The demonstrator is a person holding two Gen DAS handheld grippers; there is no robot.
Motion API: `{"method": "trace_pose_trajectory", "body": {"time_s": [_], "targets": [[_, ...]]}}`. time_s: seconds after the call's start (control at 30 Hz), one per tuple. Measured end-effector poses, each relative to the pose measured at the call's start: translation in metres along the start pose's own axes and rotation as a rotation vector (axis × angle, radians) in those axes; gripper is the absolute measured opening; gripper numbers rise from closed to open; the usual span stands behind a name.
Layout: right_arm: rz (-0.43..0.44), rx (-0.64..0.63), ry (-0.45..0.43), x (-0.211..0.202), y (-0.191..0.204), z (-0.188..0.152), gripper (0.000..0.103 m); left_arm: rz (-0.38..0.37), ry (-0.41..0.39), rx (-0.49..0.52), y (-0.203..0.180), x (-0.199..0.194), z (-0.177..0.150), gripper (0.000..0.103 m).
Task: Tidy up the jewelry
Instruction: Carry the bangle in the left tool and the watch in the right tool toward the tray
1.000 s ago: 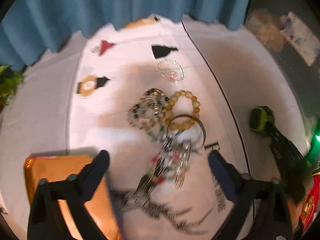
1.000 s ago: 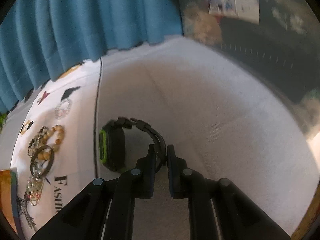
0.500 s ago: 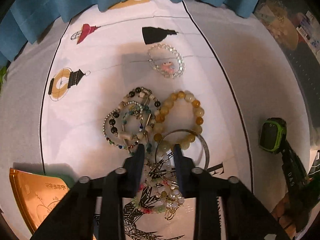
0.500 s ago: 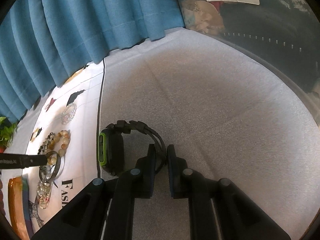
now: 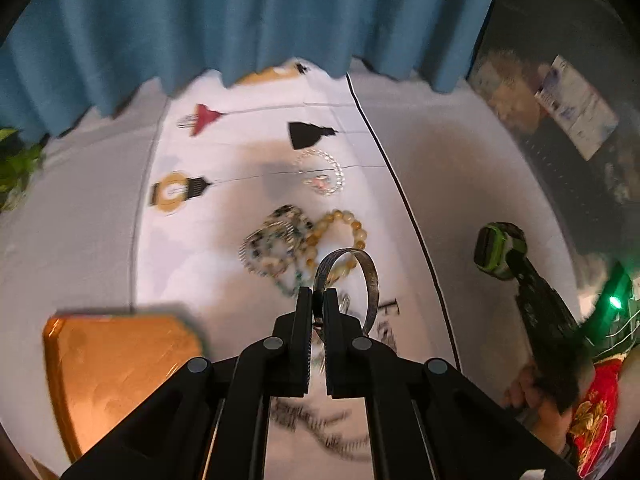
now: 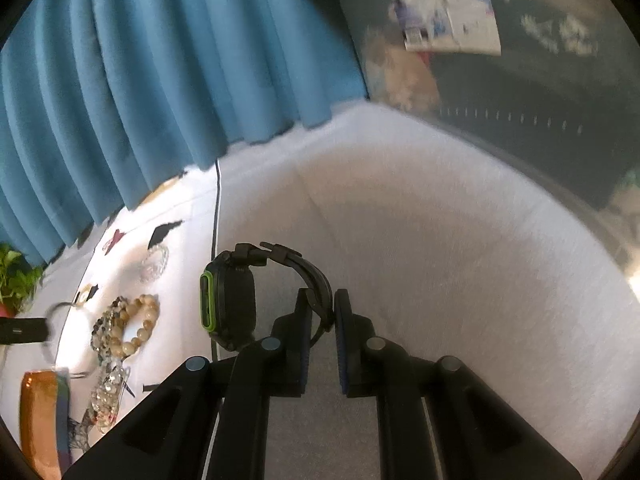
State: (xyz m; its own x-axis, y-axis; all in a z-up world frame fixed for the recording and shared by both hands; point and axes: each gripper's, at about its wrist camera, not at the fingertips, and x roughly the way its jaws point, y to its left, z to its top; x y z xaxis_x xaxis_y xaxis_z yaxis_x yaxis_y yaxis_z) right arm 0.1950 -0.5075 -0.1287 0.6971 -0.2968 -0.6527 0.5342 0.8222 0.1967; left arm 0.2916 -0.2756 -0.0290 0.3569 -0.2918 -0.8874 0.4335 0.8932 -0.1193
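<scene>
Nearest in the left wrist view, we see the left gripper (image 5: pixel 318 300) clamped on the rim of a silver bangle (image 5: pixel 352 276), which stands raised above the printed cloth (image 5: pixel 224 152). The grip takes only 1 thin edge, so we judge that the bangle may pivot or slip out if swung quickly. A gold box (image 5: pixel 116 364) lies just to the left, the likely place to put it, though we cannot tell whether it is open.

Beyond the fingertips lie 2 beaded bracelets, a dark mixed one (image 5: pixel 276 240) touching an amber one (image 5: pixel 340 228); a low pass could snag and drag them. Farther off rests a clear crystal bracelet (image 5: pixel 320 172).

In the right wrist view, the right gripper (image 6: pixel 322 312) is closed on the strap of a black and green watch (image 6: pixel 228 300), held over the grey surface (image 6: pixel 460 260). The heavy case hangs to 1 side, so the strap may twist in the pads.
</scene>
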Motion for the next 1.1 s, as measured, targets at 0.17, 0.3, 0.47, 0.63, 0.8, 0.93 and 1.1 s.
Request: {"method": "trace_pose_trajectory", "body": {"time_s": [0.17, 0.3, 0.47, 0.63, 0.8, 0.93, 1.1], "targets": [[0.0, -0.06, -0.012, -0.041, 0.008, -0.009, 0.012, 0.009, -0.057, -0.02, 0.02, -0.065, -0.057, 0.003], [0.108, -0.077, 0.045, -0.107, 0.006, -0.042, 0.012, 0.008, -0.067, -0.052, 0.039, -0.105, -0.117, 0.003], [0.221, -0.138, 0.13, -0.18, 0.012, -0.085, 0.012, -0.01, -0.078, -0.124, 0.06, -0.143, -0.189, 0.003], [0.315, -0.198, 0.169, -0.245, 0.033, -0.12, 0.012, 0.005, -0.135, -0.167, 0.072, -0.18, -0.249, 0.003], [0.367, -0.301, 0.164, -0.294, 0.061, -0.153, 0.012, -0.018, -0.158, -0.202, 0.082, -0.196, -0.287, 0.003], [0.37, -0.361, 0.144, -0.315, 0.075, -0.163, 0.012, -0.019, -0.188, -0.216, 0.087, -0.207, -0.301, 0.003], [0.36, -0.408, 0.114, -0.328, 0.084, -0.164, 0.012, -0.025, -0.228, -0.227, 0.093, -0.218, -0.308, 0.003]]}}
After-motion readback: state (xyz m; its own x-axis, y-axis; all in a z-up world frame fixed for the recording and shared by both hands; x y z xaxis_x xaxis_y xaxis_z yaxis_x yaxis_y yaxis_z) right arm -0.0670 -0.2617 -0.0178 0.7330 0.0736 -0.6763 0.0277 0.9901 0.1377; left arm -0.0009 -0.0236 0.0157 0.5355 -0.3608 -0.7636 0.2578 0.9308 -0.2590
